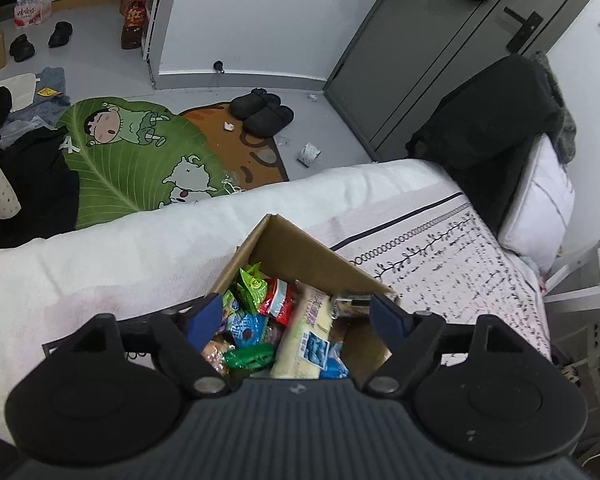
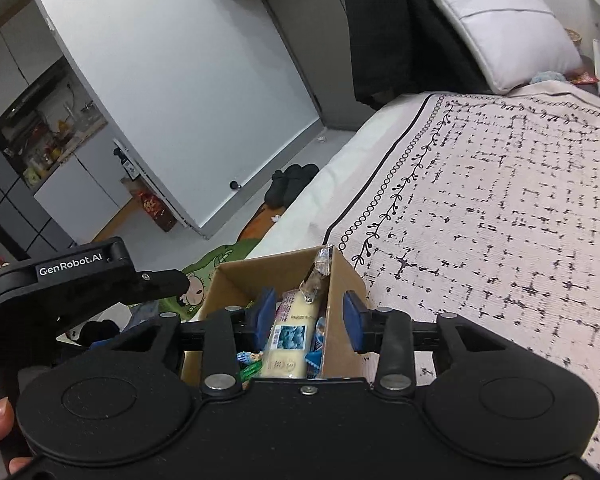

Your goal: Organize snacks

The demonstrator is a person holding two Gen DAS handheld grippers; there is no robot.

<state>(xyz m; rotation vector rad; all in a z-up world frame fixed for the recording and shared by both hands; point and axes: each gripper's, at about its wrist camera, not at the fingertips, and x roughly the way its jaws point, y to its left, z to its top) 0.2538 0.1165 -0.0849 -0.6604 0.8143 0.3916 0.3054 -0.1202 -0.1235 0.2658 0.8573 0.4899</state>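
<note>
The left gripper (image 1: 296, 316) hangs with jaws wide apart over the box (image 1: 300, 252), holding nothing. The right gripper (image 2: 308, 314) is parted too, one finger inside the box (image 2: 344, 280), one outside its wall. The box sits on the bed (image 2: 500, 200), filled with snacks (image 1: 256, 312), a pale yellow pack (image 2: 290, 336) uppermost.

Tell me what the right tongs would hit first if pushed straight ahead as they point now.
Most likely the long pale yellow snack pack standing in the cardboard box. The open right tongs straddle the box's right wall, so that wall could catch first; depth is unclear.
</note>
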